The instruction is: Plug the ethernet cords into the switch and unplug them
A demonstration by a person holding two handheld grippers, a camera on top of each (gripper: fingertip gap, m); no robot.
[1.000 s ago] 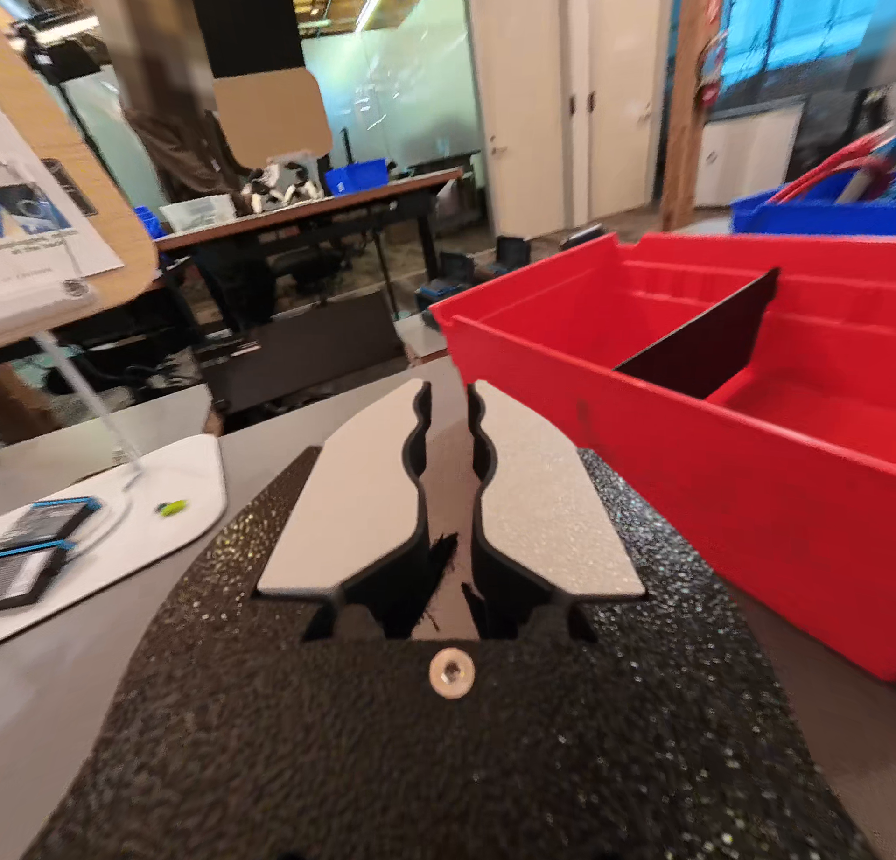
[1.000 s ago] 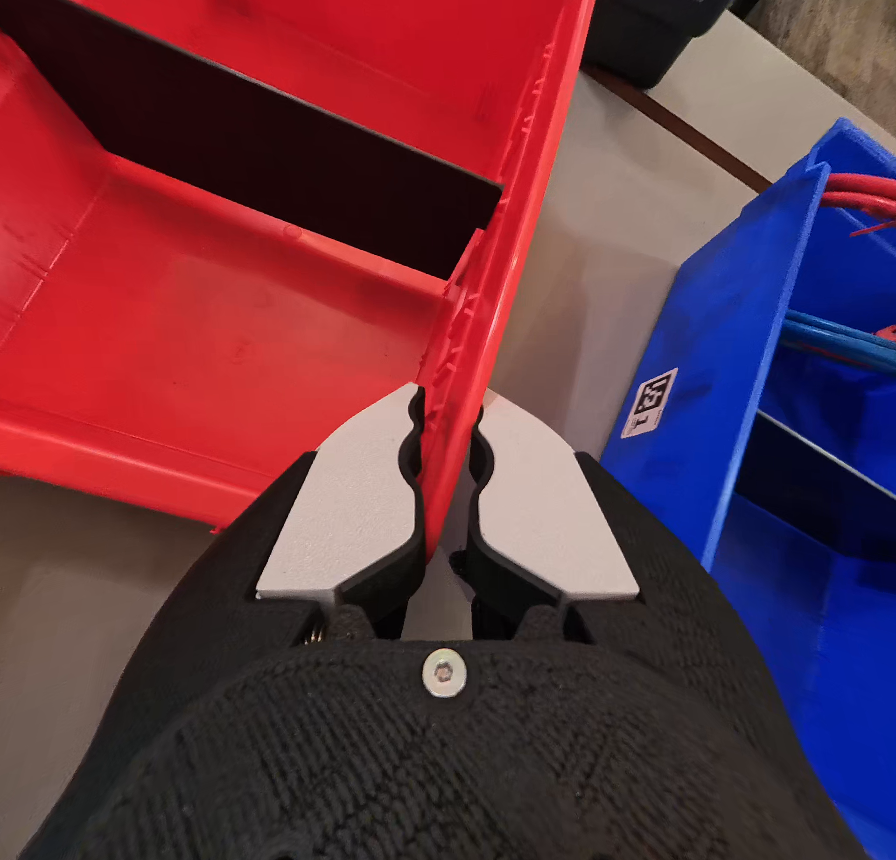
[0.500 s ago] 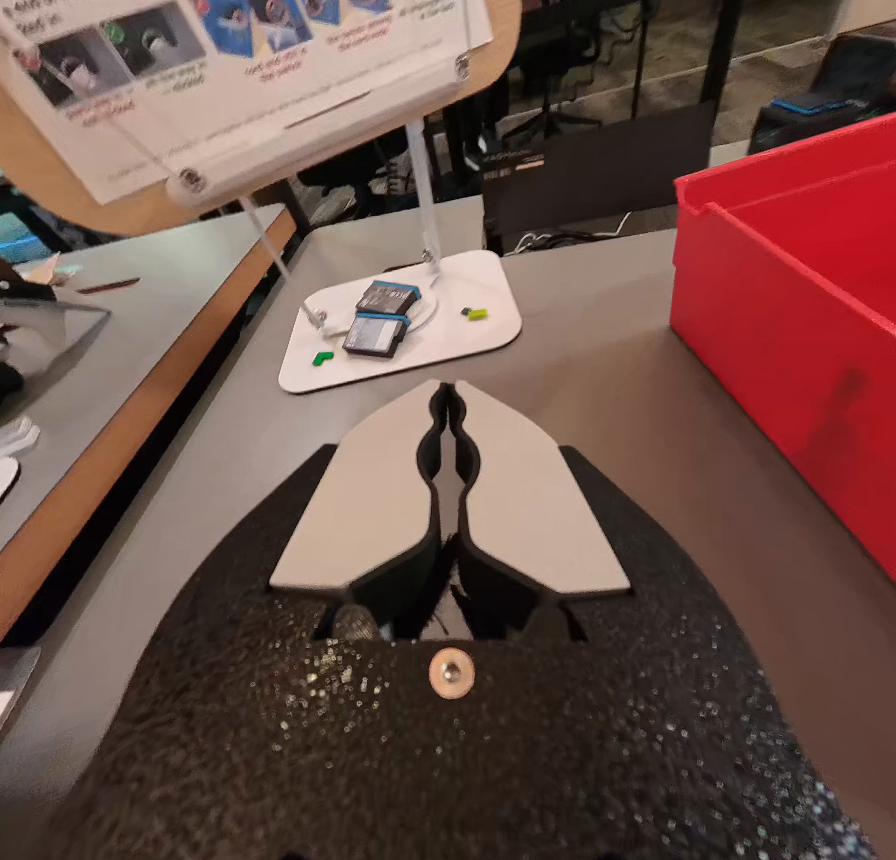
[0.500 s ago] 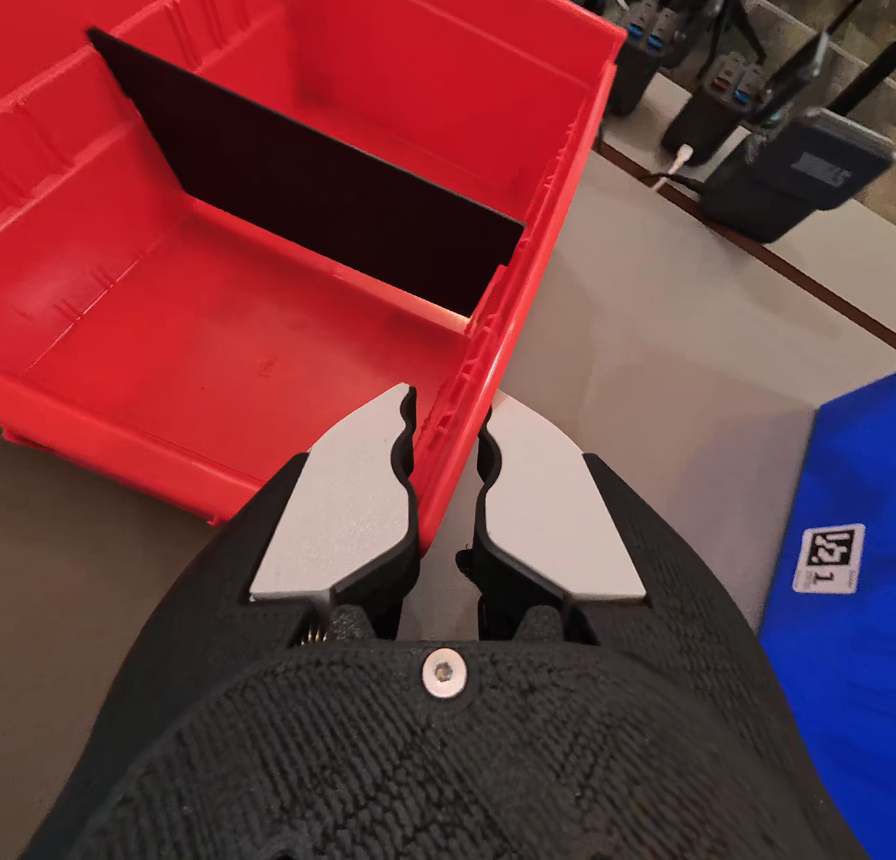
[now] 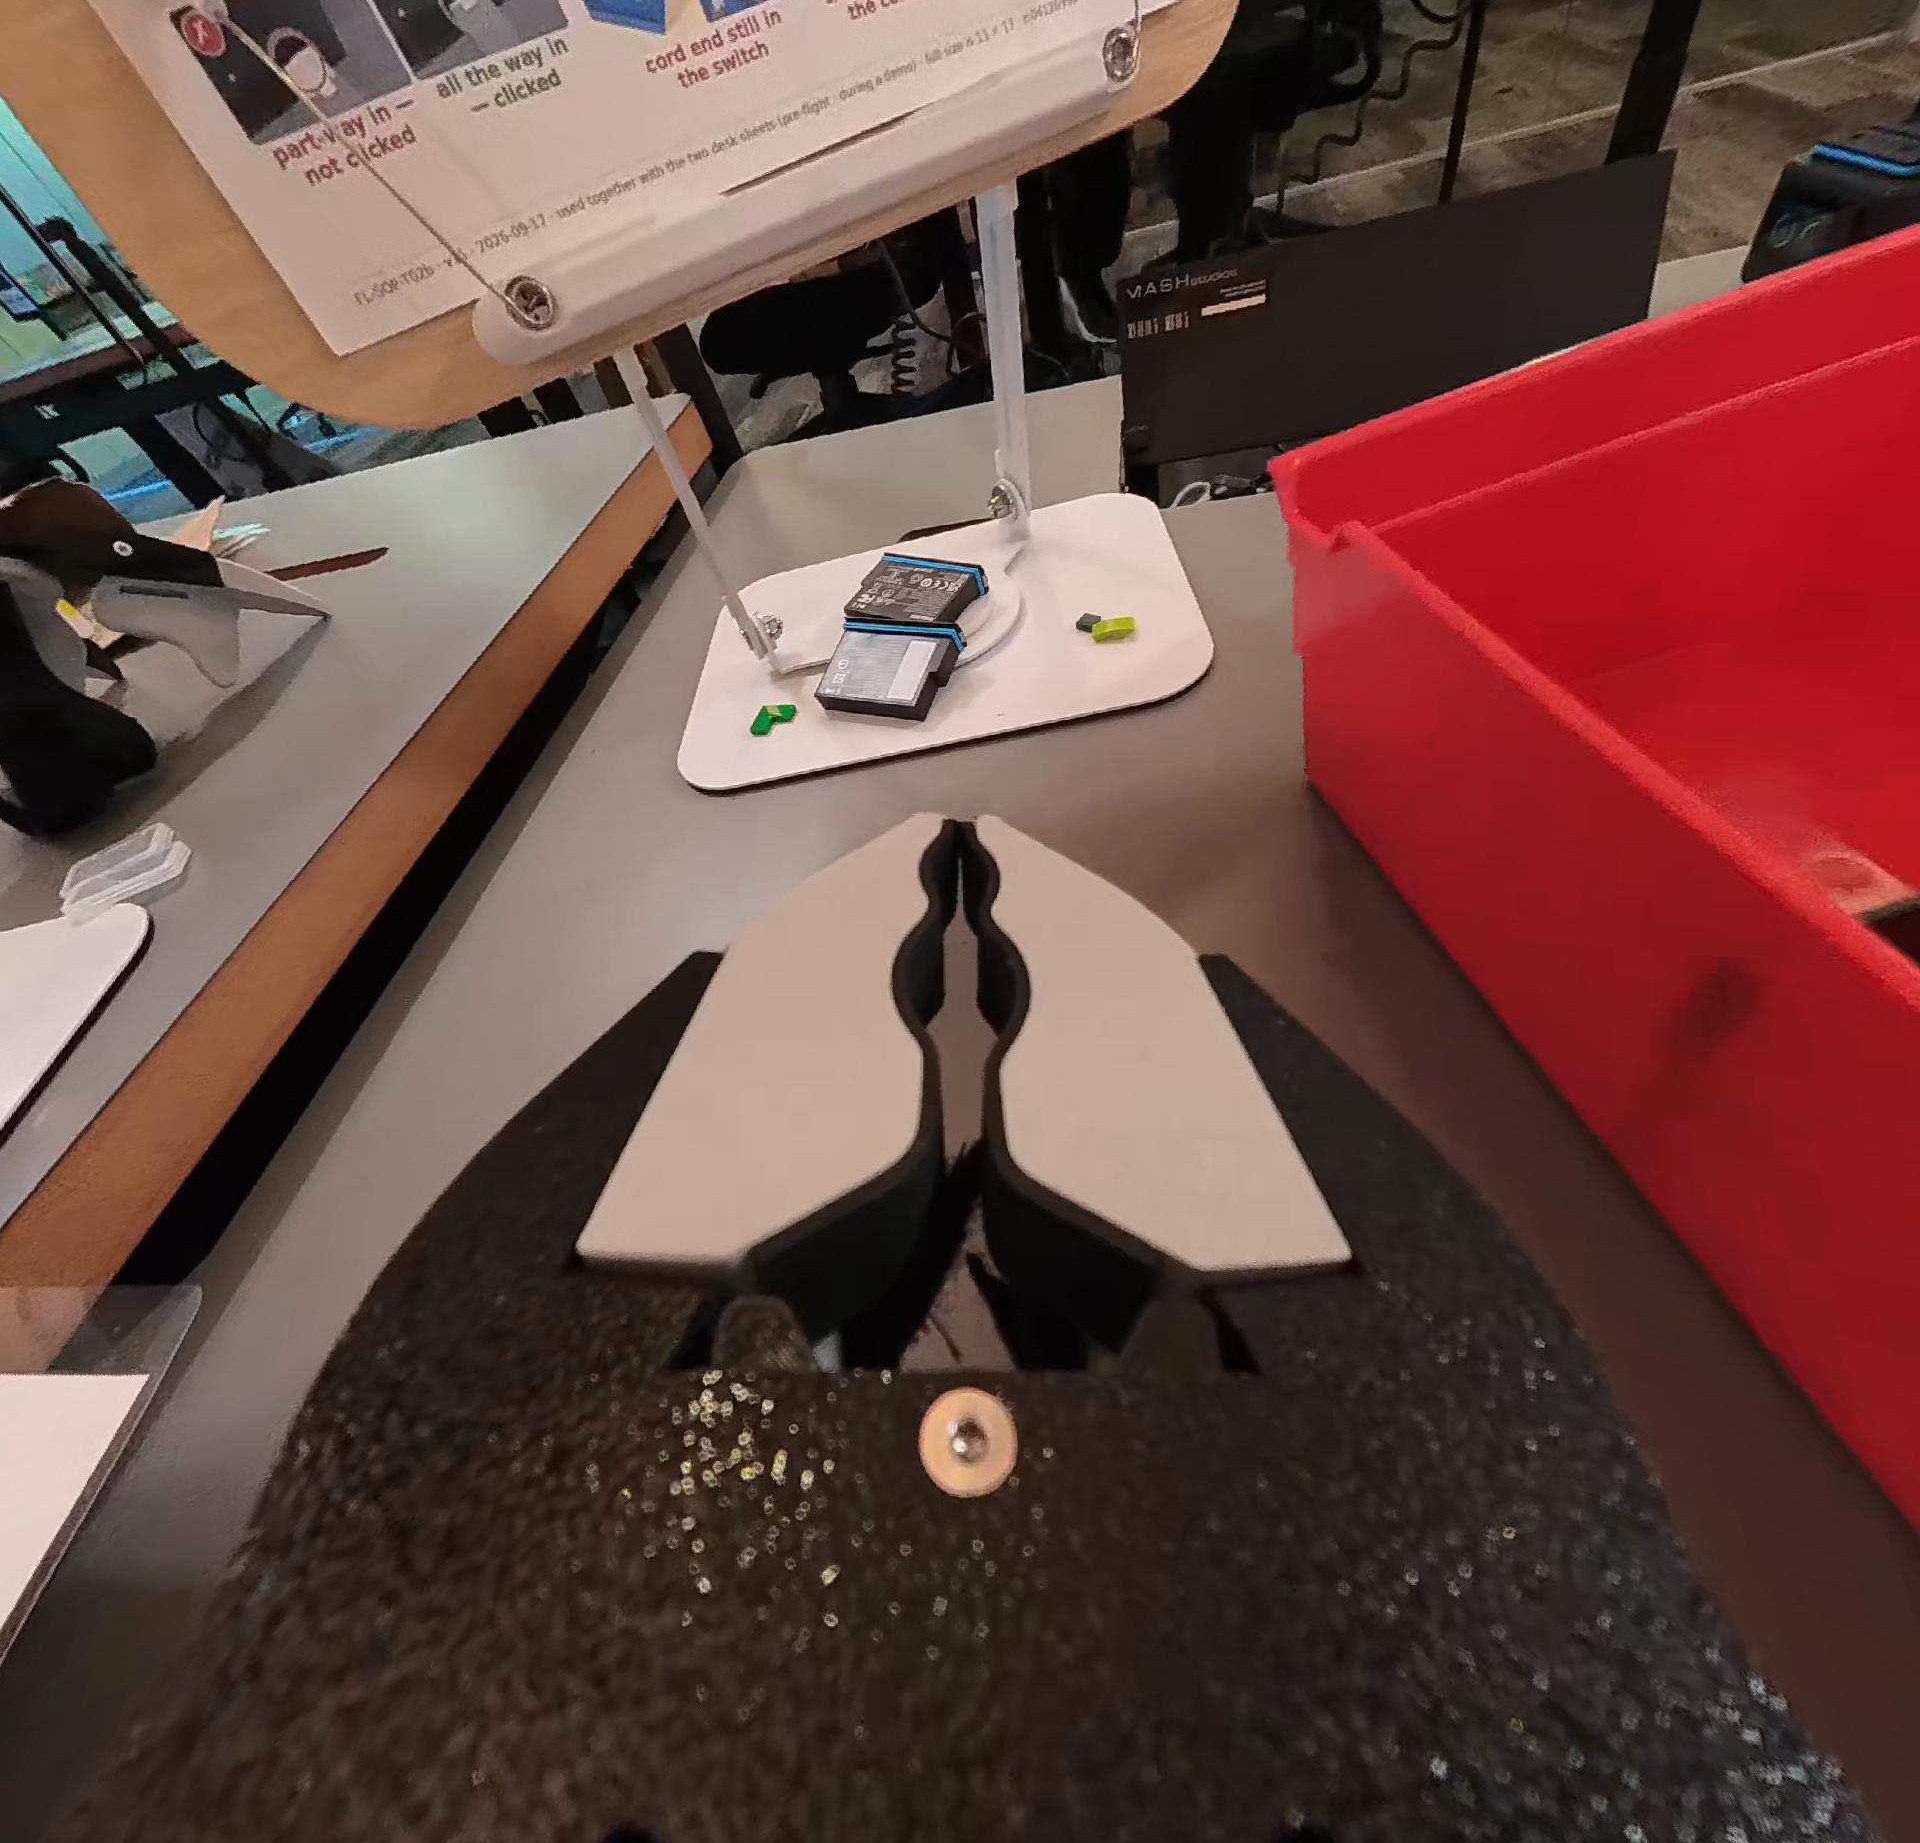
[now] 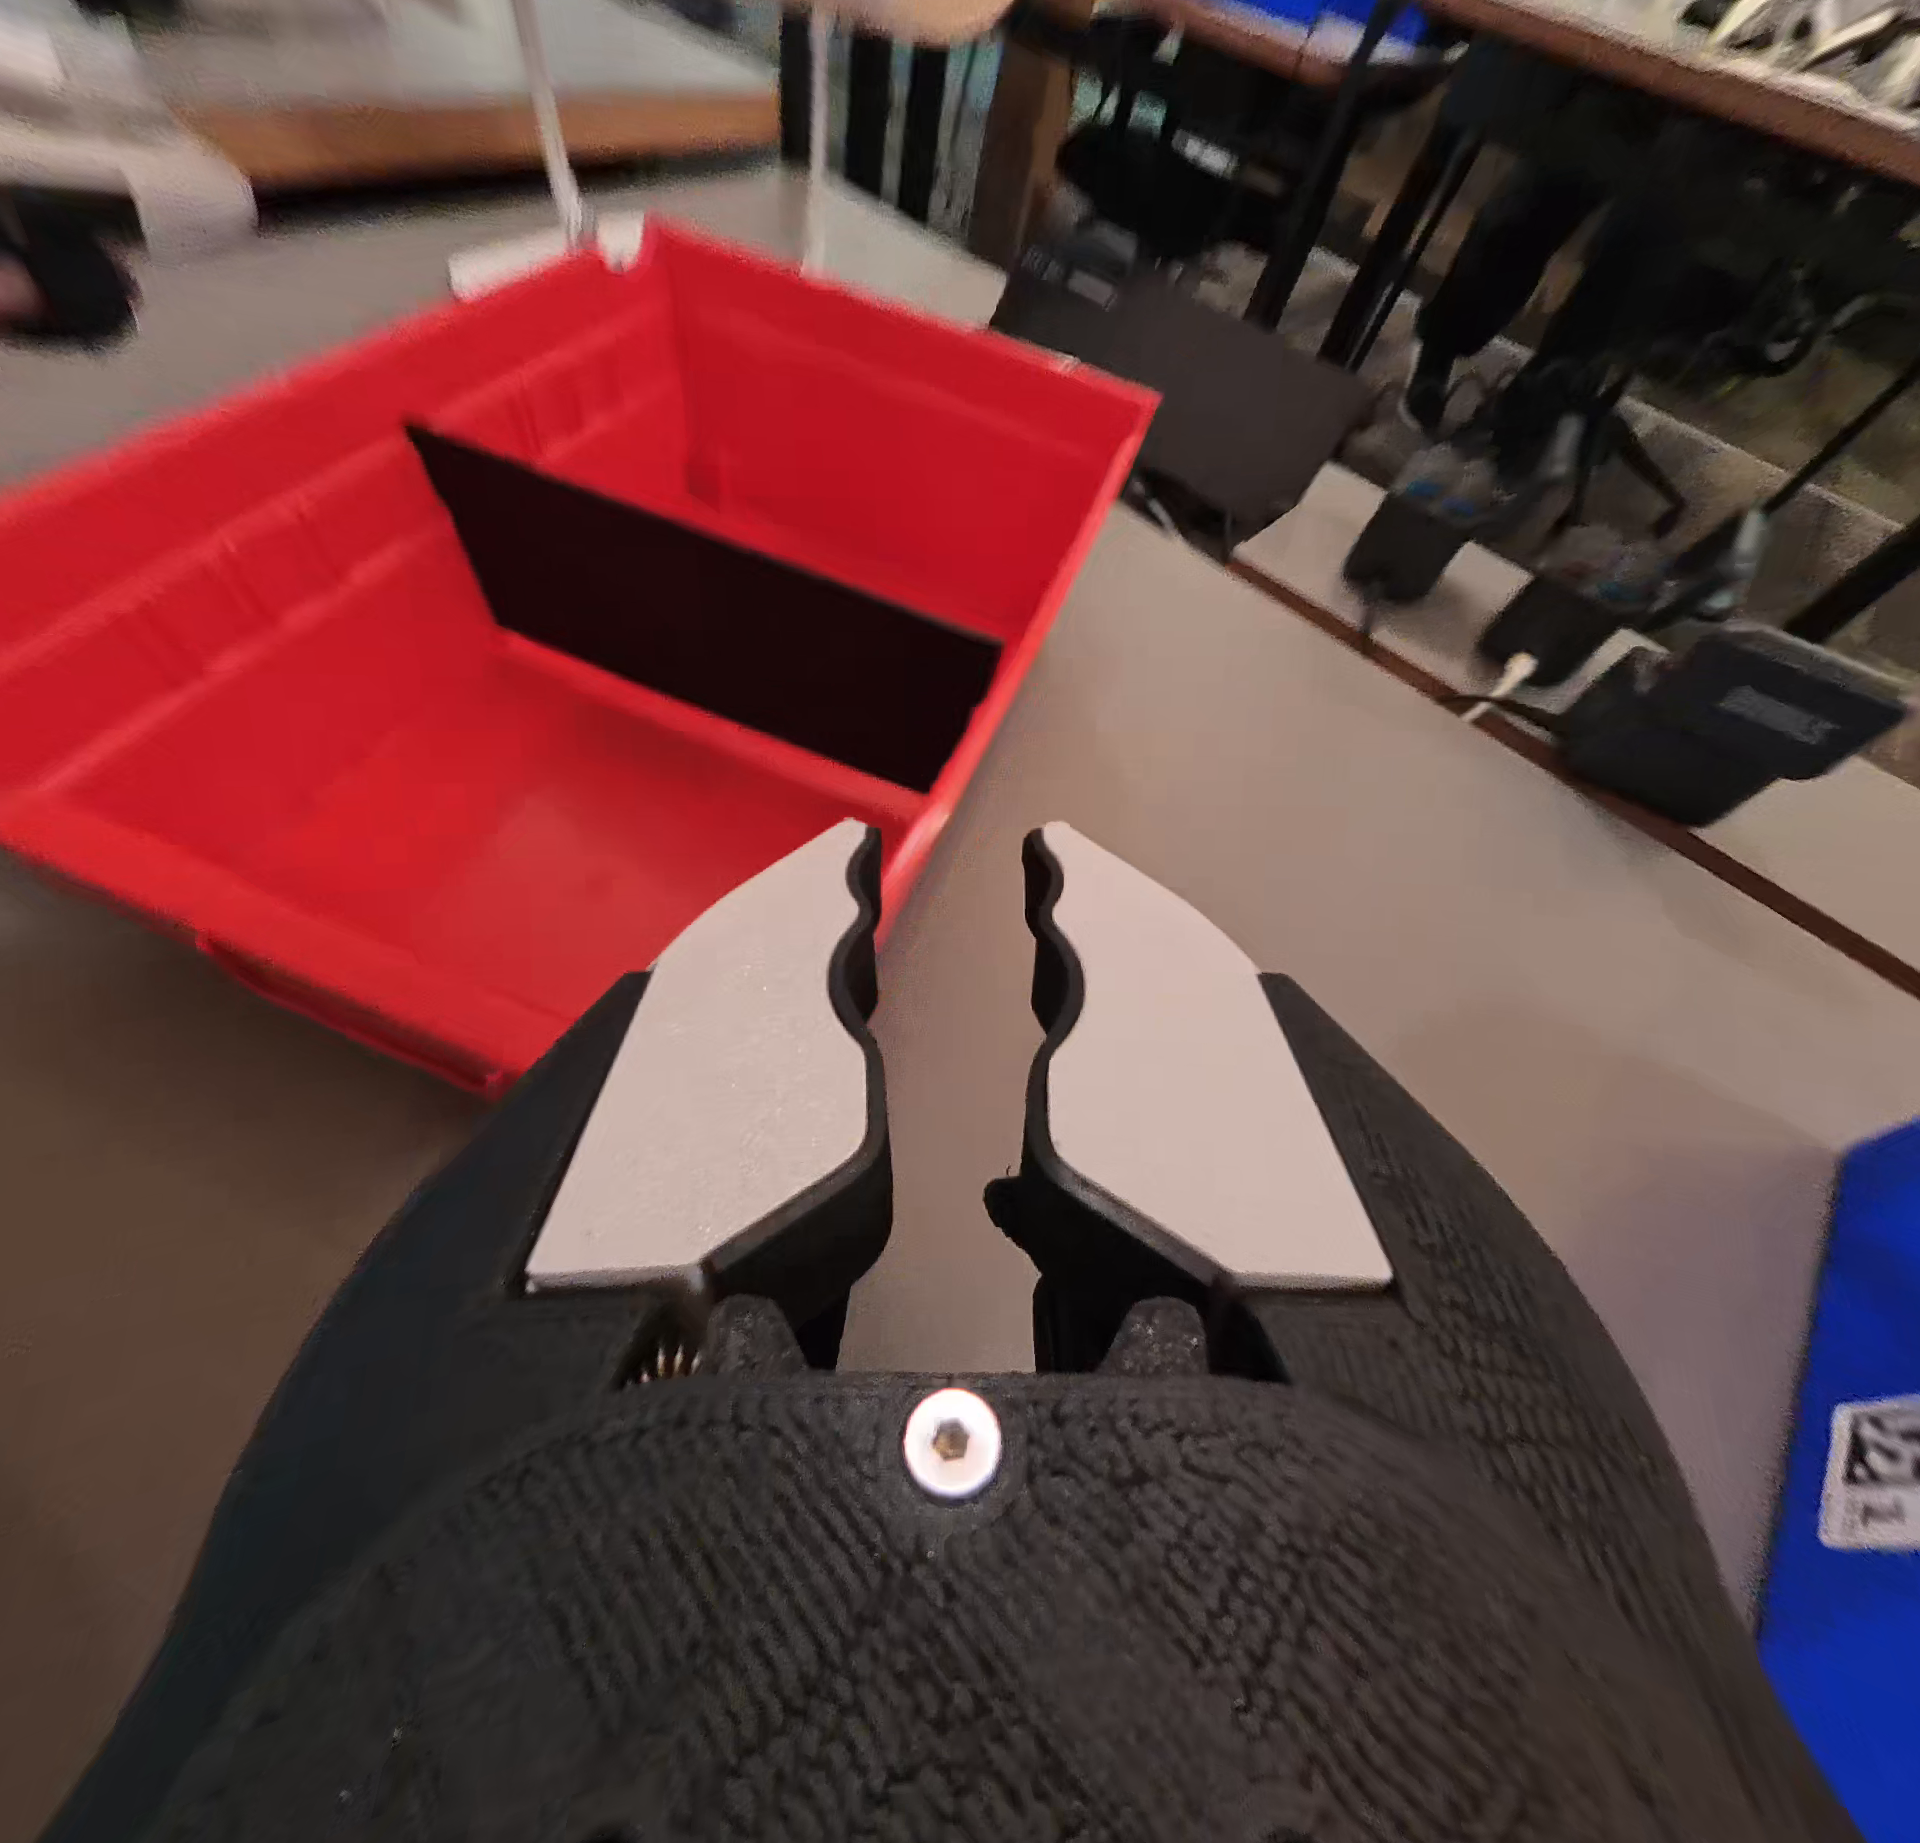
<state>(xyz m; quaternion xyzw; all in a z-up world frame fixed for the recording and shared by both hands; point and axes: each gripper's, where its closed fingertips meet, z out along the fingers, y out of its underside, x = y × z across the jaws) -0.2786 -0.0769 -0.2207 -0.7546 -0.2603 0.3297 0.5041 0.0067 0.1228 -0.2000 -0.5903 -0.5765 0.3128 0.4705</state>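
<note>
The left hand-held gripper, fingers together, holds nothing; the right hand-held gripper, fingers apart, hangs just right of the red bin.

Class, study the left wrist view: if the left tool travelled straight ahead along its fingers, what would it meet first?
Probably the flat white stand base on the grey table, near the two black rectangular batteries. The shut left tool points that way; depth is uncertain.
</note>
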